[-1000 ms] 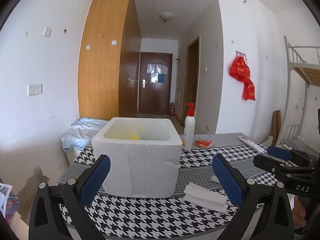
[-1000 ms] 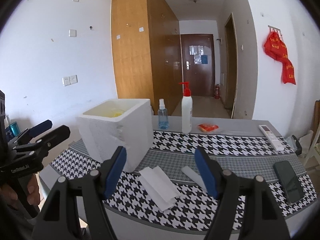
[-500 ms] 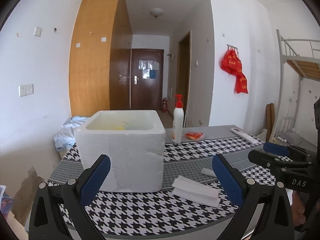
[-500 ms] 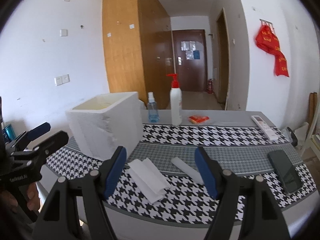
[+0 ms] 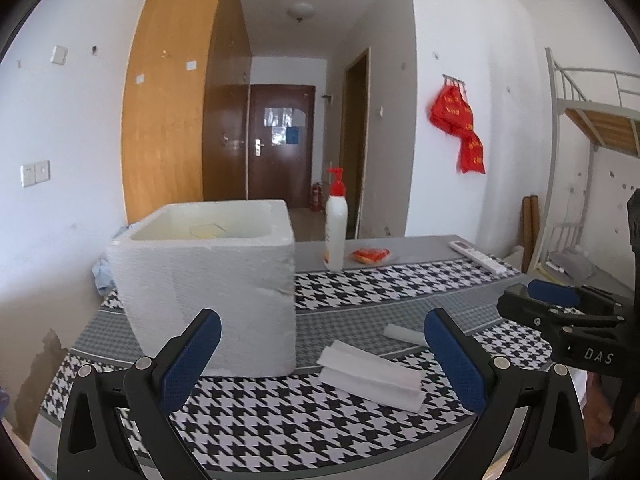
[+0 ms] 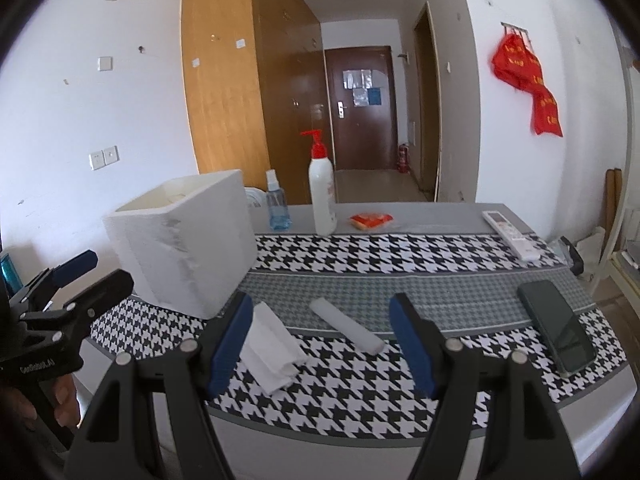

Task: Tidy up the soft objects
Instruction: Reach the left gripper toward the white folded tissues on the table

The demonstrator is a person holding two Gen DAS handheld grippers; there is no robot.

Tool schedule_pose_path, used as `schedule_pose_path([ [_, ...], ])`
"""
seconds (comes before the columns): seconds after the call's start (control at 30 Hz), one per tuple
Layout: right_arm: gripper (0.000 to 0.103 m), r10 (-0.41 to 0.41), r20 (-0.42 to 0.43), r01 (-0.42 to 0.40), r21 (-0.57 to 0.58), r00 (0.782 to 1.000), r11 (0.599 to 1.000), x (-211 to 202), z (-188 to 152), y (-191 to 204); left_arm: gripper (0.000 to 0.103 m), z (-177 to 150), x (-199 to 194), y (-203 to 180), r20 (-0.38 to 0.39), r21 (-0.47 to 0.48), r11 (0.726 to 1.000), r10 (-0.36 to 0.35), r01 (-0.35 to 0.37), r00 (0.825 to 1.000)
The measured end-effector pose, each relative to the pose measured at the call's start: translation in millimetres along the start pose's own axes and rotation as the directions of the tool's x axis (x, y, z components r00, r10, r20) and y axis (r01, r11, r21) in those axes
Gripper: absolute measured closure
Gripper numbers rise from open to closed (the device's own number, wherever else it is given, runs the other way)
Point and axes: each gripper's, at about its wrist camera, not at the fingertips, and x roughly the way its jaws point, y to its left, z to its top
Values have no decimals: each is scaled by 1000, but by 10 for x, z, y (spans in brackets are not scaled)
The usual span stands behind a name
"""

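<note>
A white foam box point(image 5: 208, 288) stands on the houndstooth table at the left, open on top, with something yellow inside. It also shows in the right wrist view point(image 6: 184, 240). A folded white cloth point(image 5: 372, 376) lies on the table just right of the box, and also shows in the right wrist view point(image 6: 272, 348). A white foam roll point(image 6: 346, 326) lies beside it; its end shows in the left wrist view point(image 5: 402, 334). My left gripper point(image 5: 324, 364) is open and empty before the box and cloth. My right gripper point(image 6: 320, 344) is open and empty above the cloth and roll.
A white pump bottle point(image 6: 322, 196), a blue spray bottle point(image 6: 277, 204), an orange packet point(image 6: 370, 220) and a remote point(image 6: 510, 238) stand at the table's far side. A black phone point(image 6: 556, 330) lies at the right. The table's front edge point(image 6: 360, 424) is near.
Both grippers have sunk lower and come closer to the table, so the box's inside is less visible. Both stay open and empty. Nothing on the table has moved.
</note>
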Motion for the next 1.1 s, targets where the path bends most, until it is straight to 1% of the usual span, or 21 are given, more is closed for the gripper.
schedule_pose_path([
  [0.2, 28, -5, -24, 5, 7, 1000, 1000, 90, -42, -98, 1, -30, 112, -73, -25, 8, 1000, -10, 11, 1000],
  [0.27, 28, -9, -37, 10, 19, 999, 1000, 135, -55, -139, 1, -50, 171, -115, -41, 23, 1000, -4, 5, 999],
  [0.53, 28, -21, -75, 23, 27, 997, 999, 246, -129, -273, 1, -102, 363, -230, -94, 36, 999, -22, 26, 995],
  [0.77, 28, -20, -105, 24, 40, 994, 999, 314, -179, -381, 1, -126, 444, -323, -121, 42, 999, -27, 33, 992],
  [1.1, 28, -4, -140, 7, 22, 990, 1000, 402, -208, -480, 1, -180, 593, -439, -171, 28, 1000, -8, 13, 985],
])
